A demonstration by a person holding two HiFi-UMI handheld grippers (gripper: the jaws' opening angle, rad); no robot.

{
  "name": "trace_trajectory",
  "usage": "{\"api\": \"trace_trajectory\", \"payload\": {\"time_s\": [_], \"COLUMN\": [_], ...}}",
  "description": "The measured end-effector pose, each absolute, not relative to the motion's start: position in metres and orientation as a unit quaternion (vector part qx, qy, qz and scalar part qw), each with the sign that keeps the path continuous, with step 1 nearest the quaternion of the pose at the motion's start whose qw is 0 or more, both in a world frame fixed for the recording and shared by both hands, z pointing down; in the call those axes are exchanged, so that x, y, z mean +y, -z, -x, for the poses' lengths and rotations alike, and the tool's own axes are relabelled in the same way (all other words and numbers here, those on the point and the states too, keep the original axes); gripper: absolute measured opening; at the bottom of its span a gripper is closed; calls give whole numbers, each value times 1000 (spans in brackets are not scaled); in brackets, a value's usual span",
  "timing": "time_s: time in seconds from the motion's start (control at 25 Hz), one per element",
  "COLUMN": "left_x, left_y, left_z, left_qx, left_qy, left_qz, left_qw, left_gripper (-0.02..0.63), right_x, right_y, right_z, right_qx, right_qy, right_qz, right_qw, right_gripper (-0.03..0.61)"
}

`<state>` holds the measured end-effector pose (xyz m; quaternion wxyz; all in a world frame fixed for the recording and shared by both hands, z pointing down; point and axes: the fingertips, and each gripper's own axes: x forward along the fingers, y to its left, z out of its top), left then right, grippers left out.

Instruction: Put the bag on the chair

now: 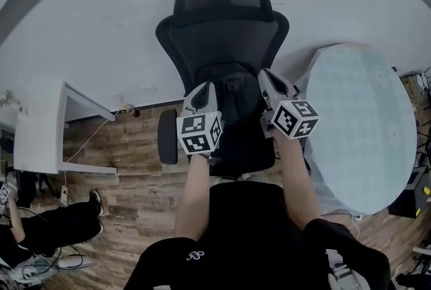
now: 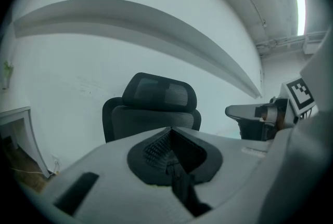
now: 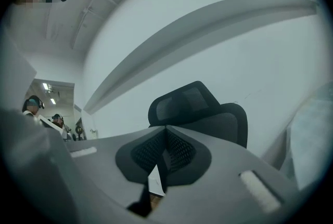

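A black office chair (image 1: 222,13) stands against the white wall, its mesh back also in the left gripper view (image 2: 156,98) and the right gripper view (image 3: 200,108). A black bag (image 1: 232,124) is over the seat, between my two grippers; I cannot tell whether it rests on the seat or hangs. My left gripper (image 1: 205,90) is shut on a dark strap (image 2: 183,194) that drops from between its jaws. My right gripper (image 1: 268,79) is shut too, with a thin dark strap (image 3: 154,179) pinched between its pads.
A round table with a pale top (image 1: 367,120) stands close on the right. A white desk (image 1: 40,127) is at the left, with a seated person's legs (image 1: 54,225) below it. The chair's armrest (image 1: 168,136) sticks out left. The floor is wood planks (image 1: 135,181).
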<state>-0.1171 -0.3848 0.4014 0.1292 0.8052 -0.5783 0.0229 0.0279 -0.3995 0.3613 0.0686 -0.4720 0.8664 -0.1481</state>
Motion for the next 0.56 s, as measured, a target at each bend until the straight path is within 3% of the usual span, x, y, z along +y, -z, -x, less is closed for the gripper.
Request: {"api": "trace_trajectory", "payload": {"time_s": [0.28,0.56], "left_x": [-390,-390], "left_y": [-393,-401], "left_z": [119,113], "left_qx": [-577,-539], "left_qy": [-14,28], "left_qz": [-807,-824], "left_qw": [123,174], "left_gripper": [2,2], "right_x": [-401,-404], "right_y": [-369,-378], "right_z": [-26,-19], "right_qx": [868,873], "right_qy": [149,137], "right_qz": [470,466], "right_qw": [62,44], "right_gripper": [6,6]}}
